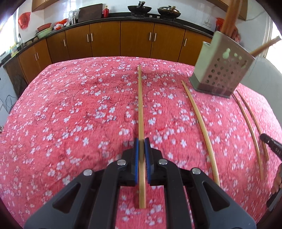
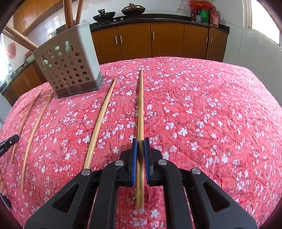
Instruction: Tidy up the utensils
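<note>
Kitchen, floral tablecloth [image 1: 70,105]. Left gripper [image 1: 141,146] and right gripper [image 2: 140,146] each pinching a chopstick [image 1: 140,105] near its butt end. Light, stiff, smooth, likely to pivot. Holder [image 2: 70,61] close by.

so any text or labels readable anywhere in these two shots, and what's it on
"DA": pale letters on the black right gripper body at the left camera's right edge; the rest is cut off and blurred.
Pale lettering on the black left gripper body at the right camera's left edge: too blurred to read.
Red packages and green container on the counter: print too small to read.
Nothing else legible.
</note>
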The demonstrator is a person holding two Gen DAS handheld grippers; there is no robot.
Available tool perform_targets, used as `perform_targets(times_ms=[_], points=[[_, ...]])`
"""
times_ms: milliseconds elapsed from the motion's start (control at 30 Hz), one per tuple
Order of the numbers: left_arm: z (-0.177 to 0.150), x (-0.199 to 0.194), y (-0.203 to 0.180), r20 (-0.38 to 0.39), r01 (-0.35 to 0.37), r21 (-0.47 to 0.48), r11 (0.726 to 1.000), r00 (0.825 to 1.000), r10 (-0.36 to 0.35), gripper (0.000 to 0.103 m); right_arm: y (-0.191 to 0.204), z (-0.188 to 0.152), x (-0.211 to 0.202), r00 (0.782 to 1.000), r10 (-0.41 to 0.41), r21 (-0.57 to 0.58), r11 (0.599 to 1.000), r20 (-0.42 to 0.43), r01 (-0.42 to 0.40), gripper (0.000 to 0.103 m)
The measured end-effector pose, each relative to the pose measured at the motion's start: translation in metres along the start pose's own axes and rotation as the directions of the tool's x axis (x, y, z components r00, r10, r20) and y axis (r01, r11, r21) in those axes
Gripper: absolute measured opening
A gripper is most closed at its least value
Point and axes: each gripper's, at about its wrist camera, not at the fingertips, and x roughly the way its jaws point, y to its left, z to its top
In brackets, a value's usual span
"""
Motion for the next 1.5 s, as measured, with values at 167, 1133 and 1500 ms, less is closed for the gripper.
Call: perform_targets(times_ms=[167, 1133, 1500], points=[[-0.003, -0.007, -0.006, -0.005, -0.023, 0.030, 0.999, 1.000, 0.023, 0.008, -0.001, 0.002, -0.005, 1.000, -0.001, 0.005, 1.000, -0.001, 0.001, 0.008], [0.101, -0.196, -0.046, 0.431, 0.164, 0.109, 0.980, 0.881, -0.195, 0.008, 0.023, 0.104, -0.185, 0.847, 0.218, -0.050, 0.974, 0.485, -0.223, 0.008], [0.148, -0.236, -0.097, 0.607, 0.205, 0.098, 0.974, 0.763, -0.222, 0.008, 0.063, 0.143, -0.202, 0.802, 0.266, -0.145, 0.964, 0.535, -0.223, 0.008]])
